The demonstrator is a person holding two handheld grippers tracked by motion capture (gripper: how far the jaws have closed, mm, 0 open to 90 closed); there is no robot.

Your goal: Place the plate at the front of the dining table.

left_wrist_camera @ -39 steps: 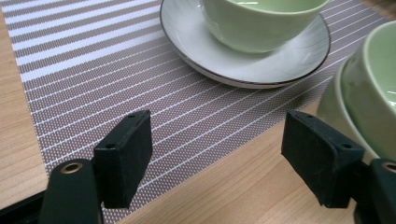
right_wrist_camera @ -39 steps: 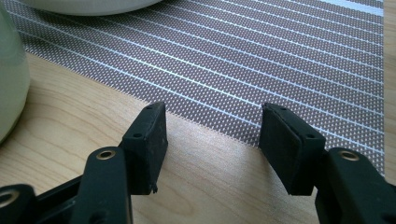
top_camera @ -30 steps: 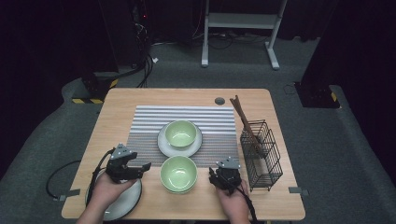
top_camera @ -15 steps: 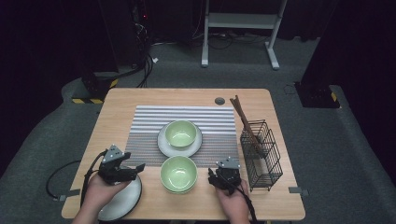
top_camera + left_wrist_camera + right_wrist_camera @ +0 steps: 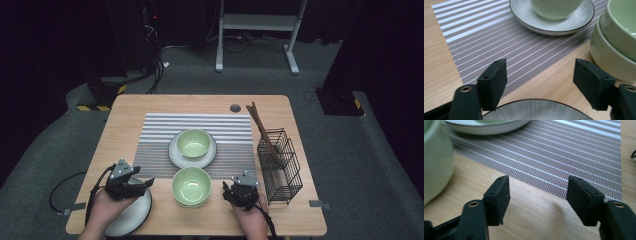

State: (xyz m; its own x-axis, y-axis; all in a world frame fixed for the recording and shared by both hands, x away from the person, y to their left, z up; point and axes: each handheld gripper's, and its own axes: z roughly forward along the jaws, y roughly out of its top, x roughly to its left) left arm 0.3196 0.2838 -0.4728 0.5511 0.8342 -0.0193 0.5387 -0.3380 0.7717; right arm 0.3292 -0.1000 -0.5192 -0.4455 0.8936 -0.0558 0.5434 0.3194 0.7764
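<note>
My left gripper (image 5: 145, 185) hangs open over the far rim of a grey plate (image 5: 131, 216) at the table's front left; in the left gripper view its wide-apart jaws frame bare wood and the plate's dark rim (image 5: 536, 111). My right gripper (image 5: 229, 191) is open and empty at the front right, just right of two stacked green bowls (image 5: 191, 186). Those bowls (image 5: 616, 42) fill the right side of the left gripper view. Behind them a green bowl (image 5: 193, 143) sits on a white saucer (image 5: 175, 155) on the striped placemat (image 5: 160, 130).
A black wire basket (image 5: 280, 167) holding brown chopsticks (image 5: 260, 125) stands at the right edge of the table. A small round dark cap (image 5: 235, 108) lies near the far edge. Cables trail from both grippers off the front edge.
My left gripper has drawn back toward the front edge, over the grey plate. The right gripper and the dishes have stayed put.
</note>
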